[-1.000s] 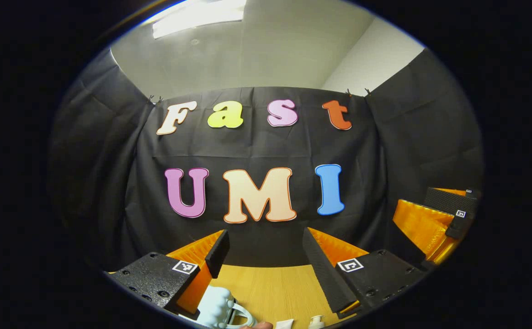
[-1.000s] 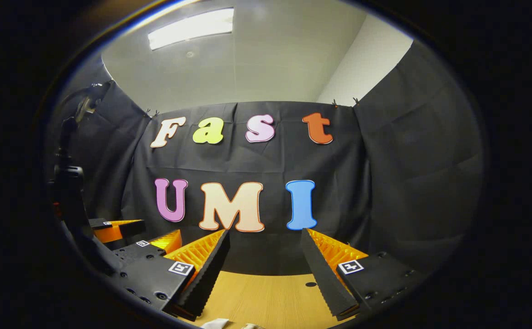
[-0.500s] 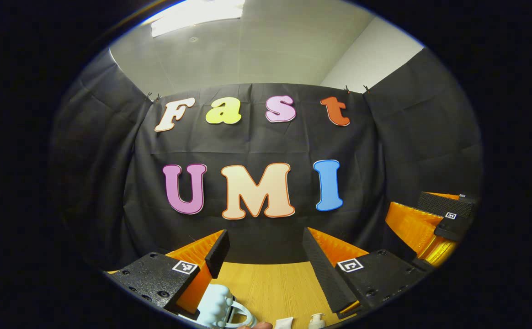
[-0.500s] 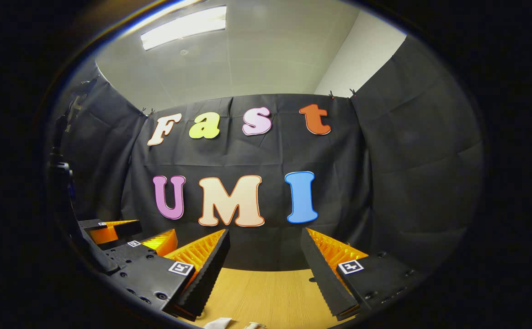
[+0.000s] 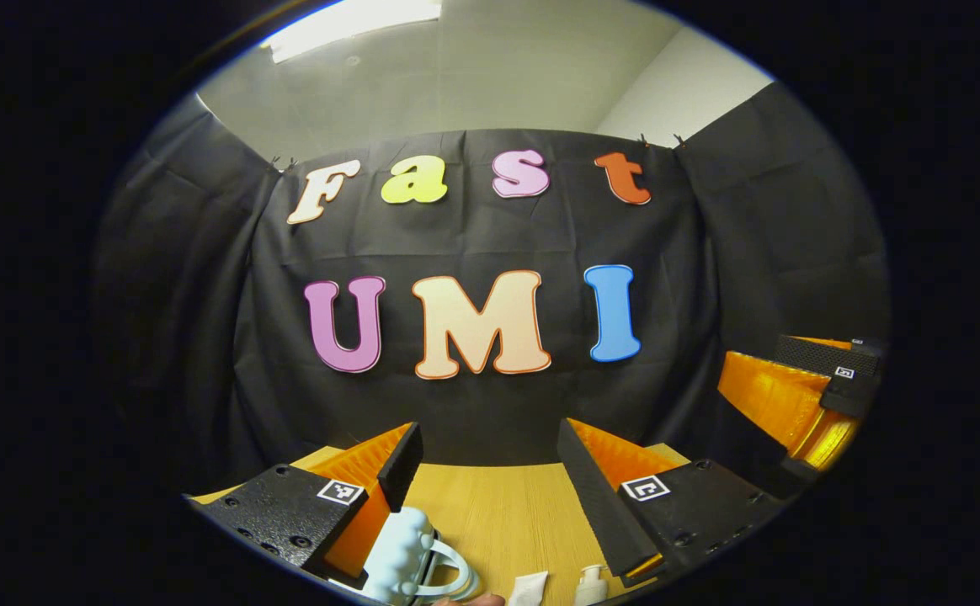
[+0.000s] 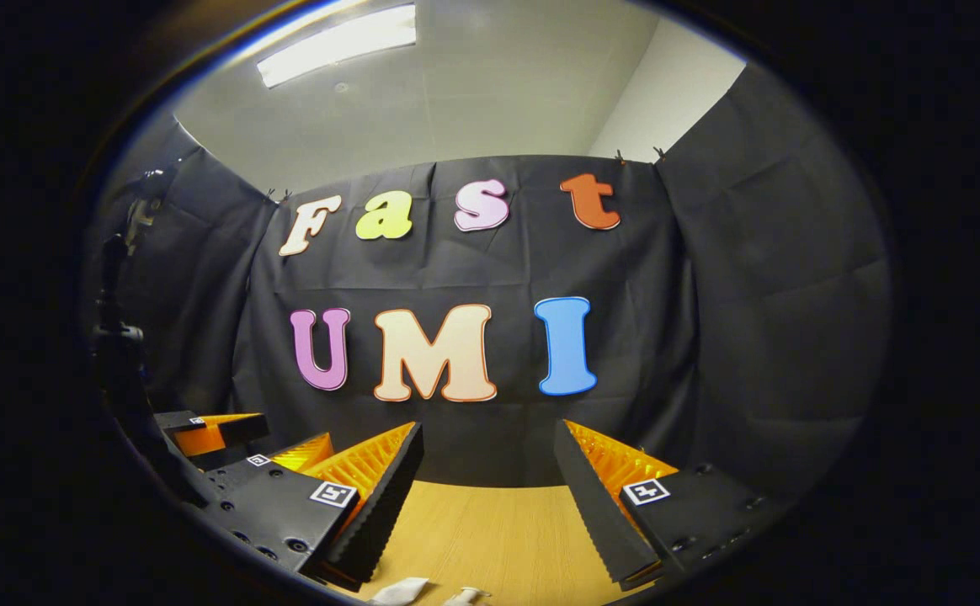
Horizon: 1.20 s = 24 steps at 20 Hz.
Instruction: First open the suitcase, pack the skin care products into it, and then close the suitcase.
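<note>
Both cameras have tipped down a little since a second ago: more of the wooden table [image 5: 498, 513] shows in both views and the things at the bottom rim of the left gripper view have come further into sight.

Left gripper [image 5: 490, 471]: fingers spread wide, nothing between them, held above the table. Finger pads are black with a fine ribbed grain, backed by orange ridged plastic; black pebbled blocks behind carry small square markers.

Under the left finger in the left gripper view sits a pale blue-white lumpy object with a looped handle [image 5: 414, 560], rounded and smooth, partly hidden, cannot tell what it is. Just beside it to the right lies a white tube [image 5: 528, 587], flat-ended, then a white pump bottle [image 5: 591, 582], upright, only its top visible. All rest on the table, light wood with straight grain.

The right gripper [image 5: 801, 396] shows at the right edge of the left gripper view, orange and black.

Right gripper [image 6: 490, 475] in its own view: fingers also wide apart, gripping nothing, same ribbed black pads on orange ridges. The white tube [image 6: 402, 591] and pump top [image 6: 465, 596] peek in at the bottom rim. The left gripper [image 6: 237, 442] sits at the left edge of this view.

Suitcase: cannot tell where it is.
</note>
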Motion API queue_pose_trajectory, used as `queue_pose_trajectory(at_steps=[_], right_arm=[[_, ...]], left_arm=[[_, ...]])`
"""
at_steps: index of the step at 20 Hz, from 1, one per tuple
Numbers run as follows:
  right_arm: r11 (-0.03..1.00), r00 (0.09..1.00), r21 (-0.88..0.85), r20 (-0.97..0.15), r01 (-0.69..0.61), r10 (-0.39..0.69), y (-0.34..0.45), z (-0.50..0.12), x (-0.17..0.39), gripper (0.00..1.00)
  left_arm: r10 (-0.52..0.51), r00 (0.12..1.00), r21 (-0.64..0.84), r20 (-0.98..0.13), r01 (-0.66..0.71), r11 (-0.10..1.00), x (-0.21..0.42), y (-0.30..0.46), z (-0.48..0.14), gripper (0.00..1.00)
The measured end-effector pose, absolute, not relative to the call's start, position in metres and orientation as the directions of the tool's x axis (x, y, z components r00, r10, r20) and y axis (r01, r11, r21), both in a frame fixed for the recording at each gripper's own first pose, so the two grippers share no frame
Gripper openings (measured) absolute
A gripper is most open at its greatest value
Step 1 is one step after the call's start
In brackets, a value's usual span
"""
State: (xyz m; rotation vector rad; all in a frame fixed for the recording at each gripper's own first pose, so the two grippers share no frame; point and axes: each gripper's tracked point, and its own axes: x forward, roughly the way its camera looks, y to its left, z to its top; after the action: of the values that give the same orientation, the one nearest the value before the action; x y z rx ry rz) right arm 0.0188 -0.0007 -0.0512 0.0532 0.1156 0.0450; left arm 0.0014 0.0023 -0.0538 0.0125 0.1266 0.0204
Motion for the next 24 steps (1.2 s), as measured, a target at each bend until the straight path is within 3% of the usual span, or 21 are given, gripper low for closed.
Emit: queue_pose_trajectory(at_steps=[16,24], right_arm=[[1.0,0.983,0.009,-0.181,-0.011,0.013,-0.002,-0.075,0.024,0.99],[0.999,0.973,-0.054,-0.231,0.005,-0.017,0.002,-0.091,0.019,0.99]], left_arm=[[0.015,0.887,0.02,-0.461,-0.007,1.0,-0.01,0.019,-0.193,0.95],[-0.018,0.752,0.003,-0.659,0.027,1.0,-0.029,0.017,-0.278,0.96]])
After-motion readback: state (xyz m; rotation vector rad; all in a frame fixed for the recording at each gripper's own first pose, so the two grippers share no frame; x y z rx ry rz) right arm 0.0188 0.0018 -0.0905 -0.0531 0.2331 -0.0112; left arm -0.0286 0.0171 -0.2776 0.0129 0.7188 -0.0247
